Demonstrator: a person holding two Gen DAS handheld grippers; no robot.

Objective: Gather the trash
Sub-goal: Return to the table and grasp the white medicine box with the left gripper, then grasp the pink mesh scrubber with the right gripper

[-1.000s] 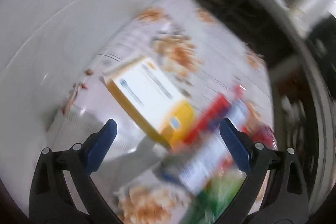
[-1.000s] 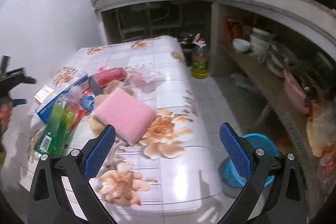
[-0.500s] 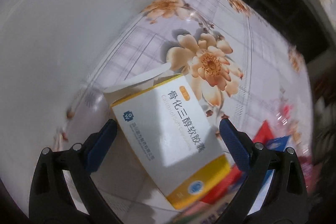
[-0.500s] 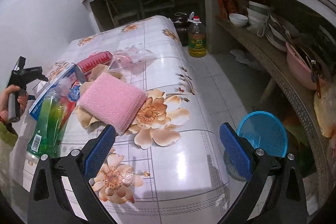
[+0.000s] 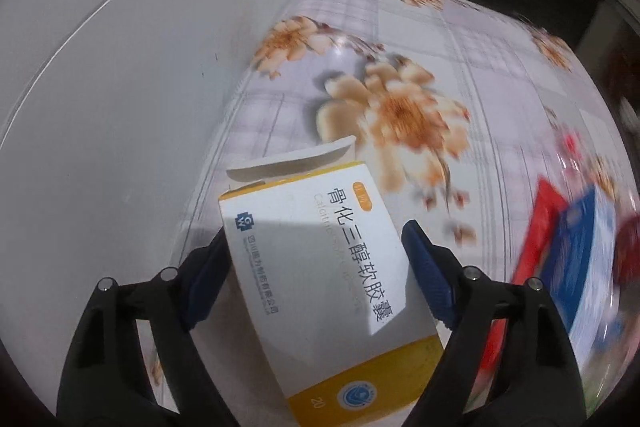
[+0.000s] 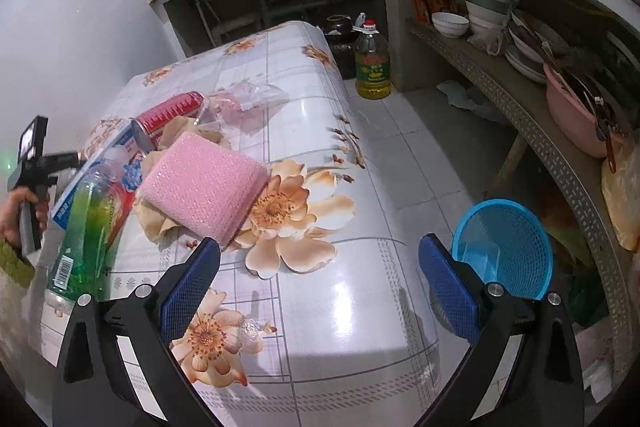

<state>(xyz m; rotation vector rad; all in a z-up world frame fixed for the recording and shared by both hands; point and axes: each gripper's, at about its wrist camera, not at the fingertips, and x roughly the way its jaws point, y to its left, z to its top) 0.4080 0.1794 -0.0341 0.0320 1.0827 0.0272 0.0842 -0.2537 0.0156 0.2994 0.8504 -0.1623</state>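
Since the earlier frame, left gripper [image 5: 316, 259] descended over the medicine box [image 5: 324, 279] on the floral table [image 5: 500, 75]; its jaws were closing, flanking the box. Right gripper [image 6: 320, 271] hung wide open, empty.

Medicine box [image 5: 320, 279] on the table [image 5: 500, 75] beside the wall [image 5: 120, 67], between 2 fingers [image 5: 424, 271].

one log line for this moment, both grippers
left gripper: jaws closing around medicine box, contact unclear | right gripper: open, empty, above floral table | blue basket: on floor
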